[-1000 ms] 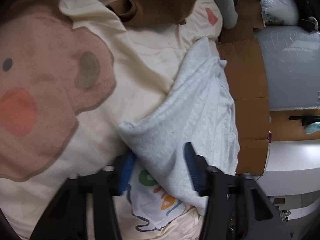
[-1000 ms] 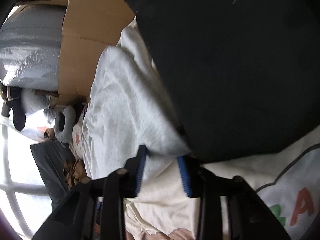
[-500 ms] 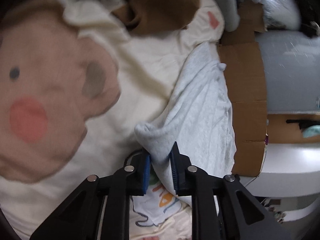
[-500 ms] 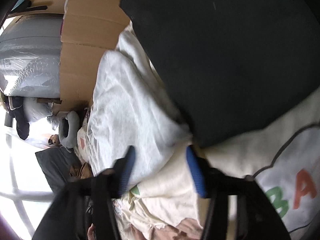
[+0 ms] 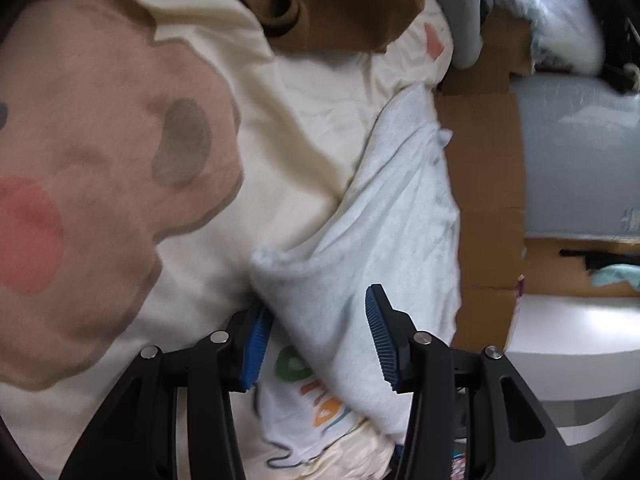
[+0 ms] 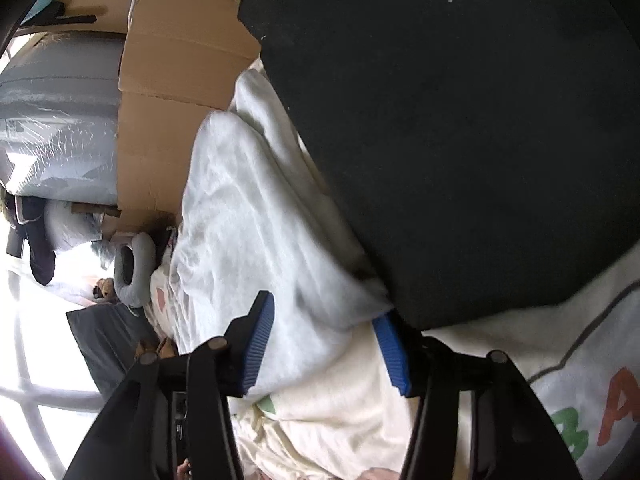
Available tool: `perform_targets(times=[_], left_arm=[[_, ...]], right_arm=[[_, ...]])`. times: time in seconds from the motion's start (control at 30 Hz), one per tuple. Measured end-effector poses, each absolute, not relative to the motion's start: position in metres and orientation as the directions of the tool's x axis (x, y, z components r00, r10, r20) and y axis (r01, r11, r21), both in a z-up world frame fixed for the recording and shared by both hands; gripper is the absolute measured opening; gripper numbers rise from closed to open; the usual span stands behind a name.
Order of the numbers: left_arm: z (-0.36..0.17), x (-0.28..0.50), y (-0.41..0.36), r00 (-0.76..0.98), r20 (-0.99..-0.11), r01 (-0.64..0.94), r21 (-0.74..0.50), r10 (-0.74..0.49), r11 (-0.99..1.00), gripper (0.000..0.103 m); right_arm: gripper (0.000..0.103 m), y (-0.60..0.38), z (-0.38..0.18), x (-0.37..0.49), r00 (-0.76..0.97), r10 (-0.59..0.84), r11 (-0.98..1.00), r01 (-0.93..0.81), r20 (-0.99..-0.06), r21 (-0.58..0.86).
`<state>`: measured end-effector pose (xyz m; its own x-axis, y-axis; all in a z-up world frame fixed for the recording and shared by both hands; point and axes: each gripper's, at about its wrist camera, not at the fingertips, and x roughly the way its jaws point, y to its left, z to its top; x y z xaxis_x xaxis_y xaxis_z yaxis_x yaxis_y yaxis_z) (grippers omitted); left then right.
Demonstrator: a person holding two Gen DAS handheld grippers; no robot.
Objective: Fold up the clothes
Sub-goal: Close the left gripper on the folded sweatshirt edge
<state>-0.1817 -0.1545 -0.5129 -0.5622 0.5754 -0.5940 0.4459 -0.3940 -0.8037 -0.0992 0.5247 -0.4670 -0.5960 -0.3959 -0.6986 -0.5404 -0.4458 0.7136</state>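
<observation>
A pale grey fleece garment [image 5: 384, 248] lies lengthwise on a cream bedspread [image 5: 280, 112] printed with a cartoon bear. Its near folded corner rests between the blue pads [image 5: 256, 336] of my left gripper [image 5: 318, 332], whose jaws are opening and no longer pinch the cloth. In the right wrist view the same garment [image 6: 256, 216] runs away from my right gripper [image 6: 326, 346]. Its near end lies between that gripper's pads [image 6: 260, 344], which are closing slightly but stand apart from the cloth. A white printed piece [image 5: 308, 400] with coloured letters shows under the garment.
A big black cloth [image 6: 460, 140] overlaps the garment's right side in the right wrist view. Cardboard [image 5: 484, 184] and a grey plastic-wrapped bulk [image 5: 580, 152] border the bed. A brown garment [image 5: 344, 0] and a grey neck pillow [image 6: 136, 272] lie at the far end.
The left gripper pinched the garment's corner half a second ago and has now spread off it. The right gripper, shut on the garment's edge a second ago, has opened.
</observation>
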Motion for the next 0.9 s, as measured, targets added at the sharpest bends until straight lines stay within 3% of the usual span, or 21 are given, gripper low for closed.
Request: perform_targets(times=[0.3, 0.33, 0.4, 0.43, 0.6, 0.83, 0.9], left_arm=[[-0.522, -0.19, -0.148, -0.56, -0.577, 0.427, -0.816, 0.595, -0.389, 0.047], [-0.522, -0.191, -0.149, -0.566, -0.573, 0.429, -0.818, 0.593, -0.382, 0.047], [-0.519, -0.192, -0.15, -0.575, -0.566, 0.423, -0.824, 0.591, -0.377, 0.046], [-0.517, -0.193, -0.15, -0.579, -0.563, 0.419, -0.826, 0.59, -0.376, 0.046], [-0.513, -0.194, -0.152, -0.597, -0.545, 0.411, -0.838, 0.588, -0.359, 0.046], [-0.522, -0.196, -0.149, -0.578, -0.564, 0.434, -0.824, 0.59, -0.364, 0.046], [-0.524, -0.197, -0.151, -0.582, -0.566, 0.441, -0.823, 0.583, -0.358, 0.044]], right_arm=[[0.047, 0.519, -0.483, -0.11, -0.595, -0.423, -0.412, -0.546, -0.683, 0.73], [0.044, 0.519, -0.482, -0.111, -0.594, -0.423, -0.413, -0.546, -0.684, 0.729], [0.019, 0.518, -0.474, -0.111, -0.595, -0.411, -0.437, -0.536, -0.69, 0.722], [0.017, 0.518, -0.469, -0.111, -0.603, -0.406, -0.443, -0.528, -0.687, 0.725], [0.016, 0.517, -0.451, -0.116, -0.627, -0.394, -0.468, -0.492, -0.672, 0.734], [0.019, 0.521, -0.476, -0.126, -0.596, -0.416, -0.442, -0.528, -0.687, 0.725], [0.013, 0.523, -0.478, -0.129, -0.59, -0.424, -0.439, -0.529, -0.687, 0.726]])
